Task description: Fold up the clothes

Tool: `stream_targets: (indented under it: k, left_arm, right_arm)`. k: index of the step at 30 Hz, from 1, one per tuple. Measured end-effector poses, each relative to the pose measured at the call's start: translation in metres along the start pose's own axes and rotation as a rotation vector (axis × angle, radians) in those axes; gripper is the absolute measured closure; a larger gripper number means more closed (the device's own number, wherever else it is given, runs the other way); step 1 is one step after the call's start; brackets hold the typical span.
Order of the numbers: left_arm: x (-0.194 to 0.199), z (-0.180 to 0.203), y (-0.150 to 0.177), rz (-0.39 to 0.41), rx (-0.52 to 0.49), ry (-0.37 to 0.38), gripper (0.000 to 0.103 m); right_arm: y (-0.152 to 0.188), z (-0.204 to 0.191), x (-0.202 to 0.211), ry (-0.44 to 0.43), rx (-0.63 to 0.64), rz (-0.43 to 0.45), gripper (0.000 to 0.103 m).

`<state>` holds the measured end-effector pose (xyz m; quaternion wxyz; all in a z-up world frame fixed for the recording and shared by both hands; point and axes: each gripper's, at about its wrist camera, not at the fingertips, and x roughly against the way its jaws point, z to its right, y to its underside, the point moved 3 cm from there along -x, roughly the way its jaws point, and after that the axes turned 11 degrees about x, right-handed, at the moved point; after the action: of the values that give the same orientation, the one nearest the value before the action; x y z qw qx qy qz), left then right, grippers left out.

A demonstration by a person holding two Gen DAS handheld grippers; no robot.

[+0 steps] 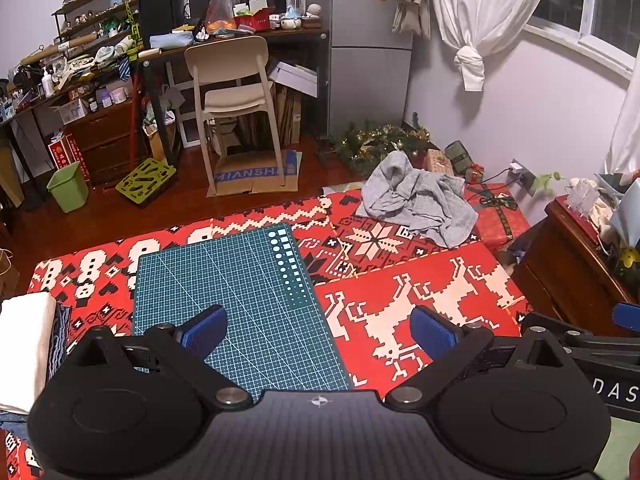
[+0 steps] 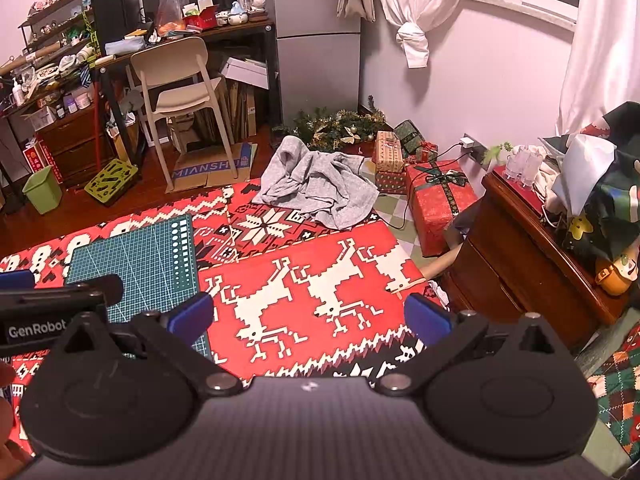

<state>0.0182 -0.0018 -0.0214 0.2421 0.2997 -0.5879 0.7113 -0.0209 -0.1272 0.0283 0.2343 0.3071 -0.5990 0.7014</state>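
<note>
A crumpled grey garment point(image 1: 420, 200) point(image 2: 320, 188) lies at the far right corner of the red patterned blanket point(image 1: 400, 300) point(image 2: 304, 288). My left gripper point(image 1: 319, 330) hovers open over the green cutting mat point(image 1: 236, 292), far short of the garment, nothing between its blue pads. My right gripper point(image 2: 308, 318) is open too, above the white reindeer pattern, empty. The left gripper's body shows at the left edge of the right wrist view. A folded white cloth point(image 1: 24, 348) on a folded dark blue one sits at the blanket's left edge.
A dark wooden cabinet point(image 2: 536, 248) stands right of the blanket. Wrapped gift boxes point(image 2: 440, 200) and a wreath point(image 2: 340, 124) lie behind the garment. A beige chair point(image 1: 236, 96), cluttered desk and green bin point(image 1: 68, 188) sit beyond on the wooden floor.
</note>
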Motion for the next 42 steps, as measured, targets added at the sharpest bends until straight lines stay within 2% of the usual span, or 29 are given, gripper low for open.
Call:
stream_targets:
  k: [10,20,25,32,38,42]
  left_arm:
    - [-0.005,-0.001,0.000,-0.008,0.006,0.003,0.004]
    - [-0.017,0.001,-0.003,-0.007,-0.010,-0.011,0.004]
    - [-0.032,-0.001,-0.009,-0.028,0.025,0.025,0.004]
    - [-0.065,0.003,-0.023,-0.023,0.008,0.040,0.004]
    - [-0.114,0.004,-0.037,-0.013,0.036,0.083,0.003]
    - [-0.152,0.005,-0.051,-0.044,0.058,0.115,0.003]
  right_arm:
    - [-0.001,0.000,-0.005,-0.004,-0.001,-0.005,0.001]
    - [-0.005,0.002,-0.028,-0.006,-0.008,-0.015,0.001]
    - [-0.010,0.007,-0.047,-0.003,-0.027,-0.016,0.001]
    - [-0.020,0.011,-0.089,0.032,-0.005,-0.026,0.001]
    - [-0.030,0.028,-0.131,0.076,-0.048,0.063,0.001]
    - [-0.037,0.045,-0.169,0.090,-0.040,0.078,0.001]
